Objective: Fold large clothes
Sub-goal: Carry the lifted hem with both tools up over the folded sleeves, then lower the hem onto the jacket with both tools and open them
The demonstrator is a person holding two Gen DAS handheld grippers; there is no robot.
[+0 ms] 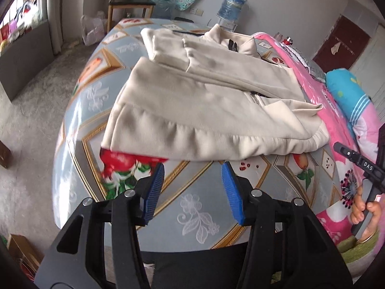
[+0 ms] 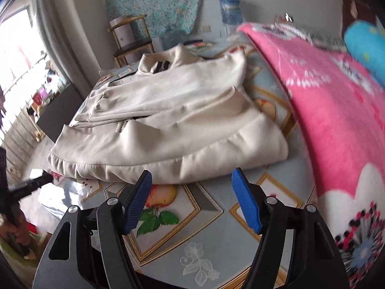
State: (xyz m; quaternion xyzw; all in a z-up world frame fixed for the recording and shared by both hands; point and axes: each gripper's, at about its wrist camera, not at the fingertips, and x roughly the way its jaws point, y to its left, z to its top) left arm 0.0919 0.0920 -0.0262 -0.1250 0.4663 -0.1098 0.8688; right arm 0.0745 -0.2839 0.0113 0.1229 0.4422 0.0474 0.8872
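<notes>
- The cream jacket (image 1: pixel 204 101) on the bench (image 1: pixel 192 204) looks thick, soft and floppy.
- Best hold, I judge: its ribbed near hem (image 2: pixel 168 168).
- Left gripper (image 1: pixel 193 172) and right gripper (image 2: pixel 192 178): fingers spread, holding nothing.

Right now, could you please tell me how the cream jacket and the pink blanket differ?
The cream jacket is plain, while the pink blanket carries white flower prints. The cream jacket lies folded in the middle of the table, while the pink blanket drapes along its right side. Both are soft fabric on the patterned tablecloth.
</notes>
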